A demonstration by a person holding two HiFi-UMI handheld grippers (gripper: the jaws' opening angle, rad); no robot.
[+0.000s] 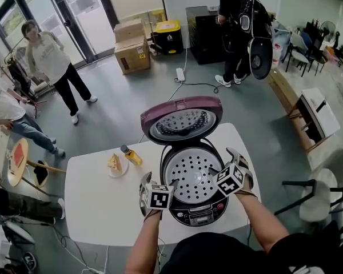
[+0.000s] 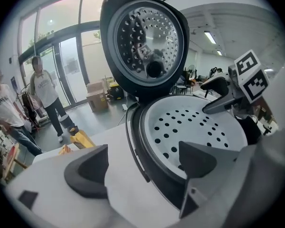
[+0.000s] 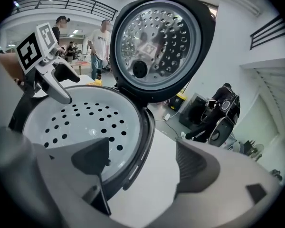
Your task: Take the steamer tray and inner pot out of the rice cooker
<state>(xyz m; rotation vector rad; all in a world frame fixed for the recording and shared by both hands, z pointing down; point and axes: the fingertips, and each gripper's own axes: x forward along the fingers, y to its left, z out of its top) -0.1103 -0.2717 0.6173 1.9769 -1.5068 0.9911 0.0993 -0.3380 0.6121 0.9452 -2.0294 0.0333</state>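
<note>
The lid plate point(image 2: 145, 37) of the rice cooker point(image 1: 197, 213) is shiny metal full of holes, and the steamer tray point(image 2: 194, 127) looks like smooth white plastic that does not shine. The table point(image 1: 97, 210) is smooth and white. The pads point(image 2: 88, 171) on my left gripper point(image 2: 142, 165) look like dull dark plastic, and on my right gripper point(image 3: 145, 163) one is ribbed.

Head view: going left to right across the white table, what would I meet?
Plate with food → yellow bottle → left claw → perforated steamer tray inside the open rice cooker → right claw.
</note>
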